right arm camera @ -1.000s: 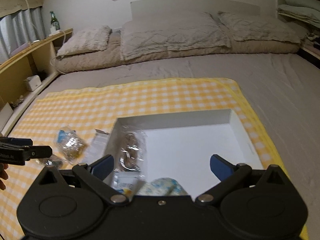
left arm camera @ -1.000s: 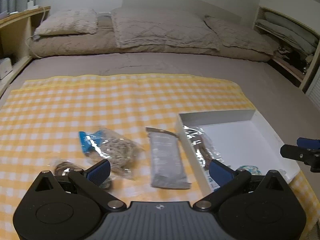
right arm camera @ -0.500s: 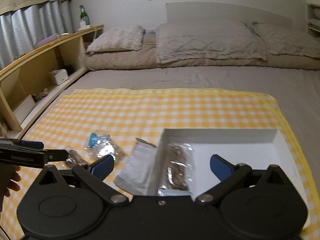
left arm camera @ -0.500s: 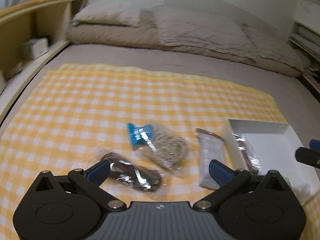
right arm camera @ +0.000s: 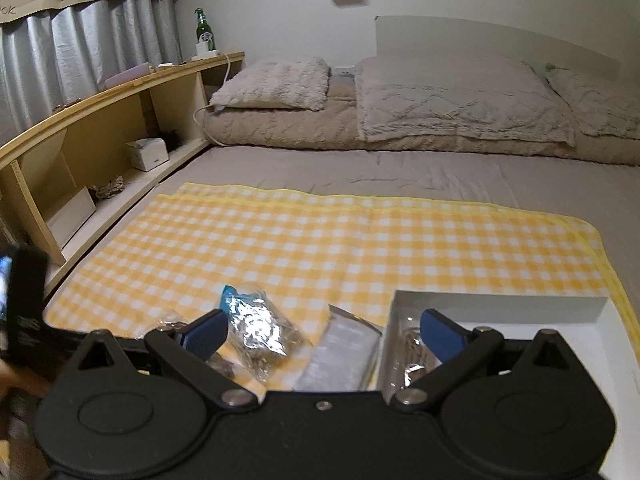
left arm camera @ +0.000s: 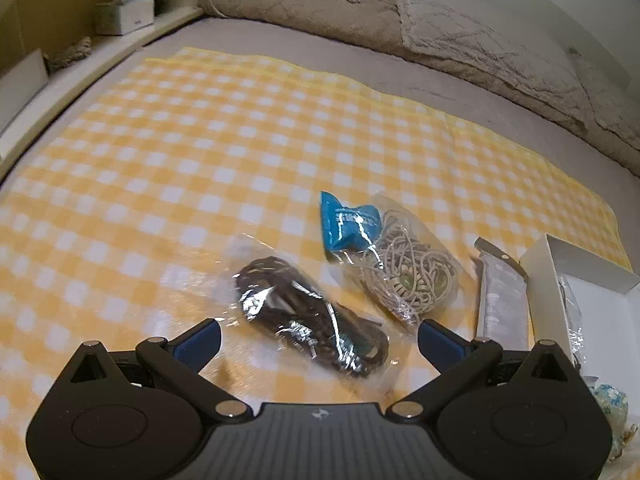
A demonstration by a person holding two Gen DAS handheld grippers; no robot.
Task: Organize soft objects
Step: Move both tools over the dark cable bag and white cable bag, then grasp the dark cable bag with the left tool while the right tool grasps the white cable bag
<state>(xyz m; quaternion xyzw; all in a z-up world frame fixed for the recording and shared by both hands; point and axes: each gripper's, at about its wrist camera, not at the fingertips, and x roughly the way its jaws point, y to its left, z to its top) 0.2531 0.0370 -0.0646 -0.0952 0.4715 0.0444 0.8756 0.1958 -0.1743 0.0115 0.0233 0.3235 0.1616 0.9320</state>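
My left gripper (left arm camera: 318, 342) is open, its blue fingertips either side of a clear bag of dark cord (left arm camera: 312, 320) on the yellow checked cloth (left arm camera: 200, 152). Beyond it lie a bag of beige cord with a blue label (left arm camera: 392, 264) and a flat grey packet (left arm camera: 500, 300). The white box (left arm camera: 540, 264) at the right holds a shiny clear bag (left arm camera: 572, 312). My right gripper (right arm camera: 324, 334) is open and empty above the beige cord bag (right arm camera: 256, 328), the grey packet (right arm camera: 344, 360) and the box (right arm camera: 500, 308).
The cloth lies on a grey bed with pillows (right arm camera: 460, 100) at the far end. A wooden shelf (right arm camera: 100, 128) runs along the left side, with a green bottle (right arm camera: 204, 32) on top. A blue-patterned soft thing (left arm camera: 610, 400) shows at the right edge.
My left gripper has swung left and down, from the box towards the dark cord bag, which now lies between its fingertips. My right gripper has also moved left, away from the box.
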